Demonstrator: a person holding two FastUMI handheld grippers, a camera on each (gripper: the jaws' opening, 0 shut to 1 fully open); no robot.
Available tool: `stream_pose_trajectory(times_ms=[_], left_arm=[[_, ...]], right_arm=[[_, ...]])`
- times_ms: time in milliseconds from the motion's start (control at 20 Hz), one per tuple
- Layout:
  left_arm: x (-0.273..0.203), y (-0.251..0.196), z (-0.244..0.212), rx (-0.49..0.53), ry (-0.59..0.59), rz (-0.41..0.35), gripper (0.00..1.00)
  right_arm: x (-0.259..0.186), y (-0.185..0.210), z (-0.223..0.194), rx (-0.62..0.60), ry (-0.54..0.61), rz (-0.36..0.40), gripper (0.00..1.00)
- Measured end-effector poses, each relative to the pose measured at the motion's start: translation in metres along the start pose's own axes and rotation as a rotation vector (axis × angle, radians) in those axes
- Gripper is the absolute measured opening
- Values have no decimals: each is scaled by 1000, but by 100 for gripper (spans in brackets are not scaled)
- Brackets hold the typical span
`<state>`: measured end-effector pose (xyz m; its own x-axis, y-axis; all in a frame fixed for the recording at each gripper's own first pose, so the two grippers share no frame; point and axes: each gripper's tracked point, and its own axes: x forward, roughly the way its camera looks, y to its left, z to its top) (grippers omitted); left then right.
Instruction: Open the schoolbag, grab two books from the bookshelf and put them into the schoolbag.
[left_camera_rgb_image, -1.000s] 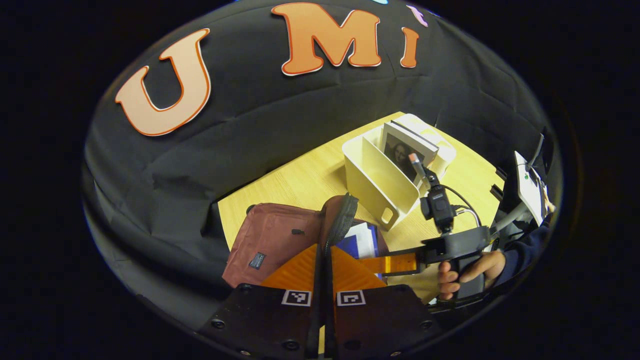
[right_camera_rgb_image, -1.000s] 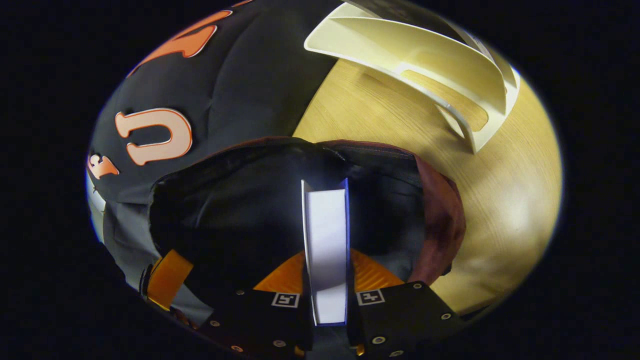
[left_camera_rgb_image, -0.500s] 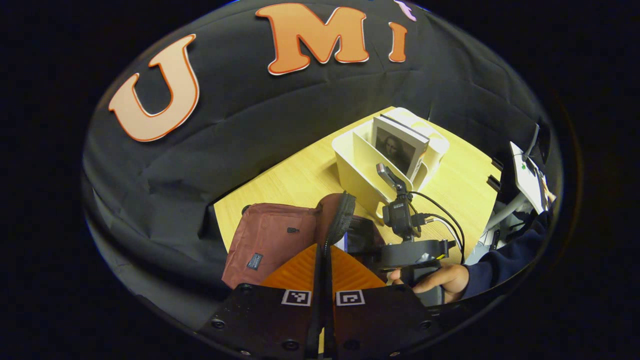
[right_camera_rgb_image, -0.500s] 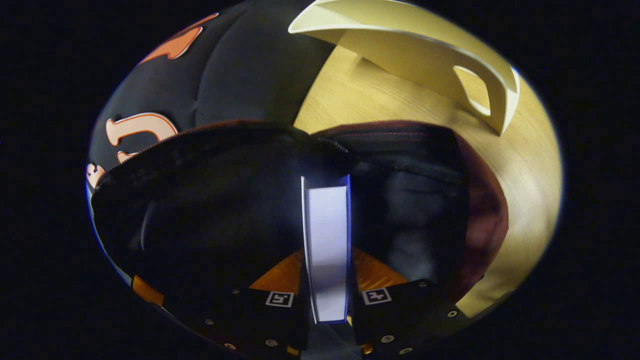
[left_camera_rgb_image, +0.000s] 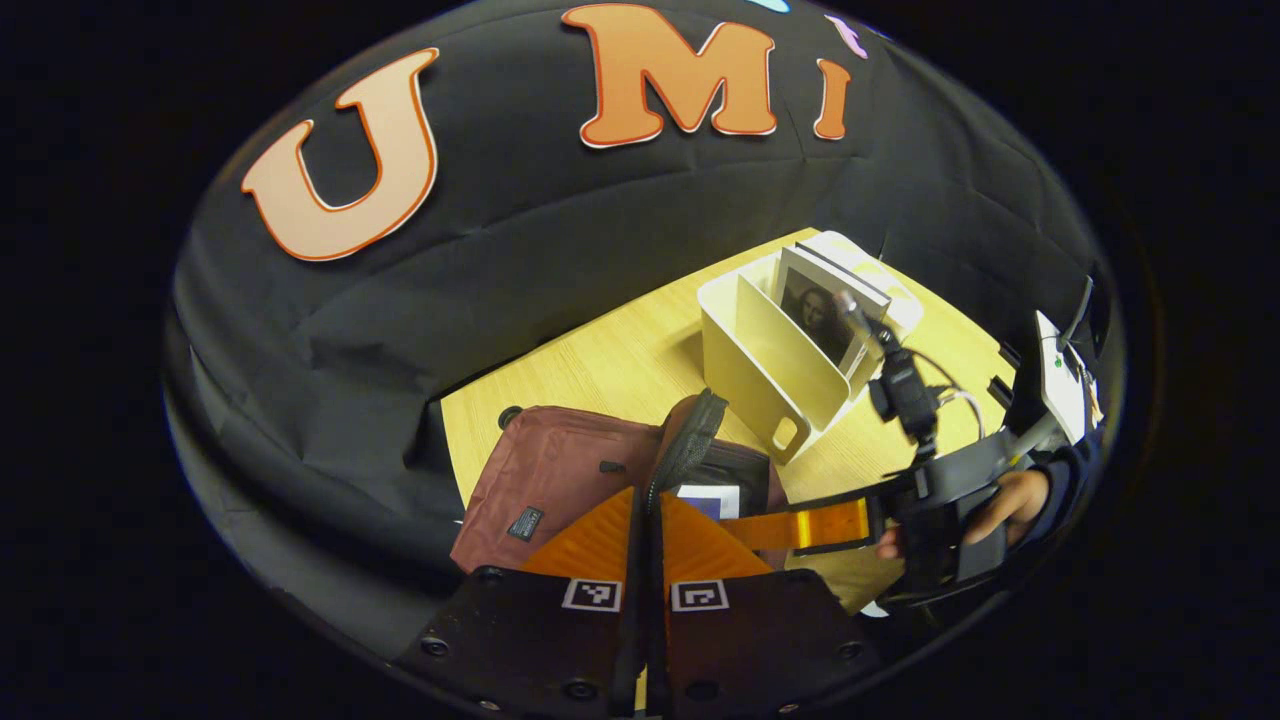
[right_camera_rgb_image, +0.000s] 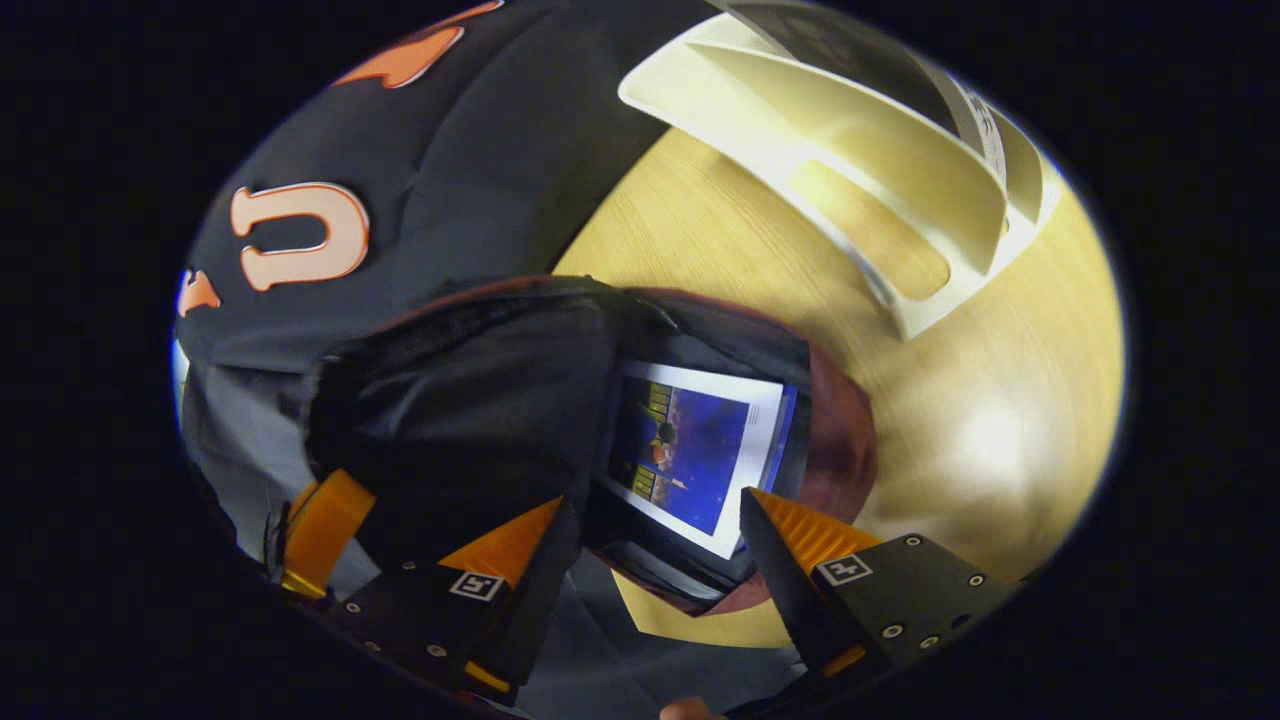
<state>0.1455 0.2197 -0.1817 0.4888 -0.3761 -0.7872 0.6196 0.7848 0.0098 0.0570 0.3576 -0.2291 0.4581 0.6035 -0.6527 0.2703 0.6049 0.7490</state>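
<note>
The maroon schoolbag (left_camera_rgb_image: 560, 480) lies on the wooden table with its flap (left_camera_rgb_image: 690, 440) held up. My left gripper (left_camera_rgb_image: 648, 492) is shut on the flap's zipper edge. A blue book (right_camera_rgb_image: 700, 450) lies inside the bag's dark opening, and its corner (left_camera_rgb_image: 708, 500) shows in the left gripper view. My right gripper (right_camera_rgb_image: 650, 545) is open just above the bag's mouth, its fingers either side of the book and apart from it. The right gripper (left_camera_rgb_image: 790, 527), held by a hand (left_camera_rgb_image: 1010, 500), reaches in from the right. The cream bookshelf (left_camera_rgb_image: 790, 370) holds a portrait-cover book (left_camera_rgb_image: 825, 315).
The bookshelf (right_camera_rgb_image: 900, 180) stands close behind the bag, to its right. Bare table (right_camera_rgb_image: 1000, 400) lies between them and to the right. The black cloth wall hangs just beyond the table's far and left edges. A white device on a stand (left_camera_rgb_image: 1055, 375) is at the right.
My right gripper has let go of the blue book and opened, pulling back out of the bag. The book now lies flat inside. My left gripper still holds the flap.
</note>
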Motion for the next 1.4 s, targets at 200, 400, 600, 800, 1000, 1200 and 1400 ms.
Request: stream_pose_trajectory(times_ms=[200,400,600,800,1000,1200,1400], left_arm=[[5,-11,-2,30,3,1,4],[6,-14,-6,12,-1,-4,4],[6,-16,-10,-14,-4,-5,4],[7,-20,-13,-26,-10,-6,4],[9,-25,-20,-35,-3,-8,4],[13,-25,-24,-55,4,-6,4],[14,-22,-29,-80,15,1,4]], right_arm=[[-57,-11,26,-171,-51,-70,97],[-109,-26,62,-302,-106,-179,97],[-147,-40,93,-422,-117,-301,98],[-168,-40,112,-484,-73,-369,98],[-182,-44,157,-546,-72,-462,98],[-189,-50,201,-583,-59,-560,98],[-167,-58,230,-561,22,-583,98]])
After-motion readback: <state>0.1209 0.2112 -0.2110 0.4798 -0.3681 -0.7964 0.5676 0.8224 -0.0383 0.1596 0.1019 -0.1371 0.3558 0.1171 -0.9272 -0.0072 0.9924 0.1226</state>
